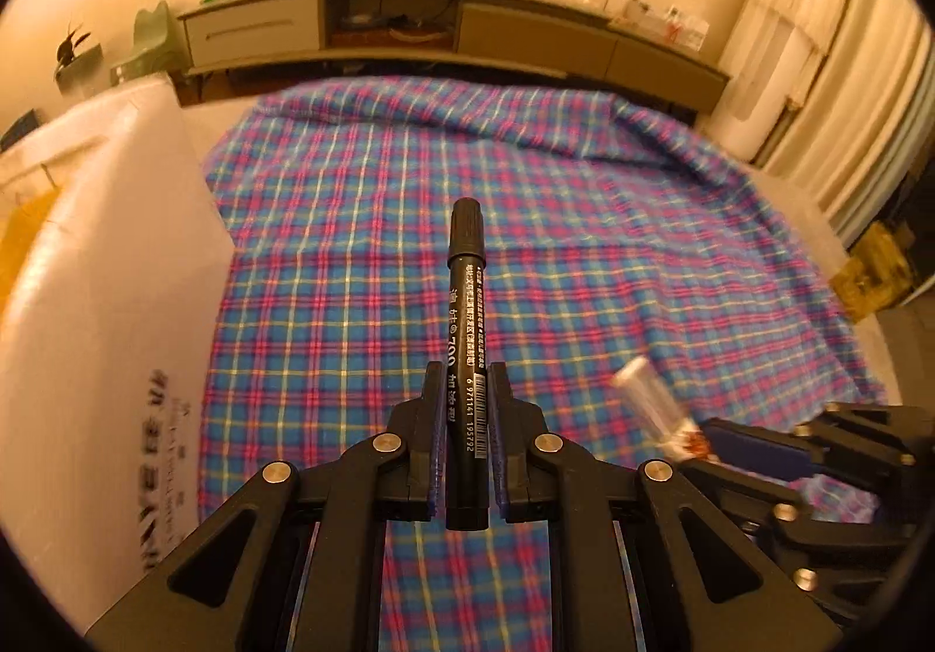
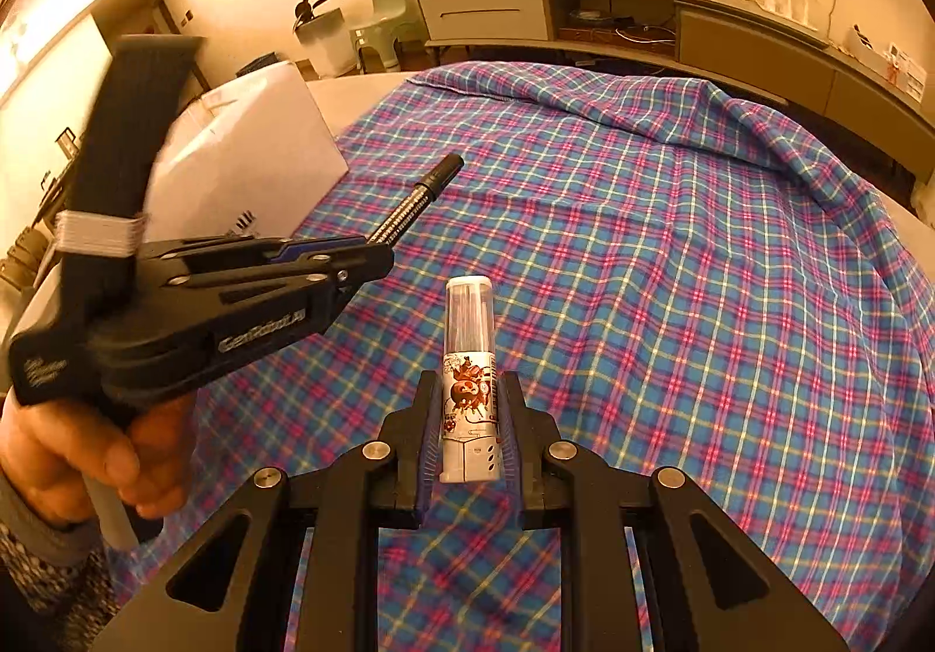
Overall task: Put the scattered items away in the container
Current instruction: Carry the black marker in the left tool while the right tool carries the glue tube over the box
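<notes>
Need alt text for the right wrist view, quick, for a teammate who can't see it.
The right gripper holds a clear-capped tube above a plaid cloth. At left, the left gripper holds a black marker near a white box.

Warm amber indoor light, heavy fisheye curve.
You see motion blur on the left gripper (image 2: 374, 249) and dark vignetted corners.
</notes>
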### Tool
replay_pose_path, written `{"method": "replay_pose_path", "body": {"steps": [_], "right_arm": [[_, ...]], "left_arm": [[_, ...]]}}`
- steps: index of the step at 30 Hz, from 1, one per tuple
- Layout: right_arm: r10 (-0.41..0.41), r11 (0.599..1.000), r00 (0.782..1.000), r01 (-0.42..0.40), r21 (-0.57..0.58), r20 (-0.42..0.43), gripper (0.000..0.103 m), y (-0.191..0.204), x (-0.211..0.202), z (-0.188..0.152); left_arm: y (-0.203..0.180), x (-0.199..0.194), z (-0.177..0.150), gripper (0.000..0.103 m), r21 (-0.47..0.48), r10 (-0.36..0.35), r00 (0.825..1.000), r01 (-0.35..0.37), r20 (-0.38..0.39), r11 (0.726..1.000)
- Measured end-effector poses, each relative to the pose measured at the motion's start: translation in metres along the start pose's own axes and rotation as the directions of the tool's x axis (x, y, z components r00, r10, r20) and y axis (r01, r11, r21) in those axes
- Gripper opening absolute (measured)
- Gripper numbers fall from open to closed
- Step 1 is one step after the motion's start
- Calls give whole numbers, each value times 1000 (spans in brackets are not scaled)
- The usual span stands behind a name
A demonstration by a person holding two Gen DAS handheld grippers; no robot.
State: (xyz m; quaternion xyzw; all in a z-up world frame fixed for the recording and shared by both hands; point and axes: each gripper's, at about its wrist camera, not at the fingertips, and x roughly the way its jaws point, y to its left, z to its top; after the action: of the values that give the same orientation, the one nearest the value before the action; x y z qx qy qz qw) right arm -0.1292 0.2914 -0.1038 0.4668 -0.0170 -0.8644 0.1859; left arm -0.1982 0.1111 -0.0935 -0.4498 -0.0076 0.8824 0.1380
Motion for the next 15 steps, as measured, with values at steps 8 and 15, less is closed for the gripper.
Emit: {"method": "replay_pose_path", "body": {"steps": [8, 15], "right_arm": [[9, 997, 998, -14, 71, 69, 21, 24, -32, -17], [-5, 991, 991, -14, 136, 135, 20, 44, -59, -44]], "left_arm": [[3, -55, -1, 13, 14, -60, 994, 59, 90, 998], [10, -88, -9, 13, 5, -111, 985, 112, 130, 994]]}}
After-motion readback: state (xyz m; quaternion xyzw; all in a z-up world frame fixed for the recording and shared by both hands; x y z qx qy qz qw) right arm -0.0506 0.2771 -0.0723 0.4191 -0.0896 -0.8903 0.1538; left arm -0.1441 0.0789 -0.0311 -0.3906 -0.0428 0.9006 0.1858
